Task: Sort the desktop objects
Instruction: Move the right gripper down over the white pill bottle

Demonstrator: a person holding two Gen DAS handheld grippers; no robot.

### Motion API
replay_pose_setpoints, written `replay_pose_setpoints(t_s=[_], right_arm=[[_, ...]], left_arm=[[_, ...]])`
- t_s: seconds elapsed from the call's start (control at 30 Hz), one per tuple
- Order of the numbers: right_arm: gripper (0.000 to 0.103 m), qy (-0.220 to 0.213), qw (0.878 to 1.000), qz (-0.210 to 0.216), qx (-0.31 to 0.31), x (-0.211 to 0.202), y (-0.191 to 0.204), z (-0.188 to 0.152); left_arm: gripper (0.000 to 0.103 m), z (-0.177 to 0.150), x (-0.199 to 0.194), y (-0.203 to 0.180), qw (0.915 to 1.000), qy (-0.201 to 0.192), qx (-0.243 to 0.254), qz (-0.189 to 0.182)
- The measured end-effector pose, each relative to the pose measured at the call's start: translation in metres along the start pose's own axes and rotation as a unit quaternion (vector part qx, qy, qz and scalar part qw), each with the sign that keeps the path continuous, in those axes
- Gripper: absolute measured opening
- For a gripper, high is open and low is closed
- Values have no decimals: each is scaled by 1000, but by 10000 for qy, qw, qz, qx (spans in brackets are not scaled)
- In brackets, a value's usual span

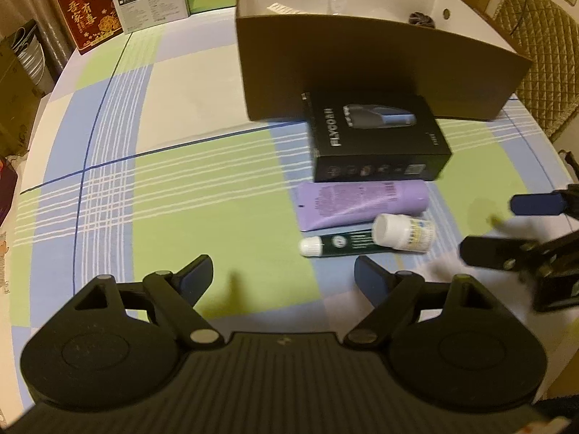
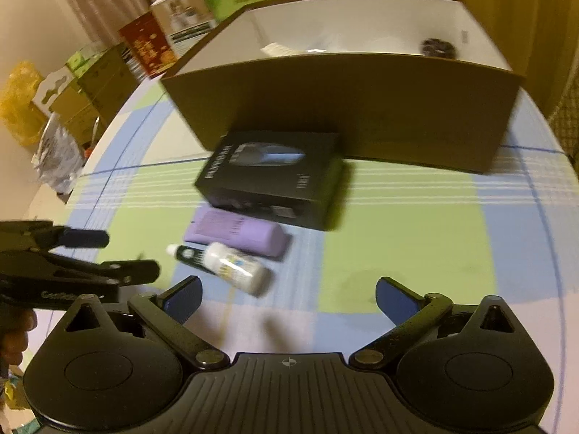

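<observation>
A black product box lies on the table against the brown storage box. In front of it lie a purple tube, a dark green tube with a white cap and a small white bottle. My left gripper is open and empty, just short of the tubes. My right gripper is open and empty, to the right of the bottle. Each gripper shows in the other's view, the right one and the left one.
The storage box holds a dark round item and a paper slip. Red, white and green cartons stand at the table's far edge. A padded chair stands at the right. The tablecloth is checked green and blue.
</observation>
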State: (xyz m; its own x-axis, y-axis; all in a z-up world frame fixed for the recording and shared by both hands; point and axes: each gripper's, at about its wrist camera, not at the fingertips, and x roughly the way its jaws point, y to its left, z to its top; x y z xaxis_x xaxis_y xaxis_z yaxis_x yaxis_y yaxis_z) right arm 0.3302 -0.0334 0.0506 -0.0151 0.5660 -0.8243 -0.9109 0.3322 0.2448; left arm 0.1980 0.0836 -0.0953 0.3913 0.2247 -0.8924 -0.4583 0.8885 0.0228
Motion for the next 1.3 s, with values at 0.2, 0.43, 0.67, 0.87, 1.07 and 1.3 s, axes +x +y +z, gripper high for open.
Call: replay_pose_setpoints(t_s=[0.2, 0.43, 0.67, 0.87, 1.07, 1.3], right_arm=[[68, 56, 10000, -18, -52, 21, 17, -2], [65, -69, 9999, -12, 121, 32, 25, 1], [52, -122, 9996, -115, 228, 44, 29, 3], [48, -72, 9993, -284, 241, 41, 21, -2], [48, -3, 9978, -441, 490, 26, -5, -9], [48, -2, 9949, -648, 775, 7, -34, -23]], left_arm=[[81, 6, 10, 11, 10000, 39, 39, -69], [81, 10, 19, 20, 9998, 86, 112, -102], [81, 12, 22, 23, 9995, 131, 222, -205], [81, 13, 26, 17, 9984, 161, 413, -365], [78, 17, 27, 0, 9933, 110, 917, -698], [72, 20, 36, -21, 9844, 74, 1418, -1042]])
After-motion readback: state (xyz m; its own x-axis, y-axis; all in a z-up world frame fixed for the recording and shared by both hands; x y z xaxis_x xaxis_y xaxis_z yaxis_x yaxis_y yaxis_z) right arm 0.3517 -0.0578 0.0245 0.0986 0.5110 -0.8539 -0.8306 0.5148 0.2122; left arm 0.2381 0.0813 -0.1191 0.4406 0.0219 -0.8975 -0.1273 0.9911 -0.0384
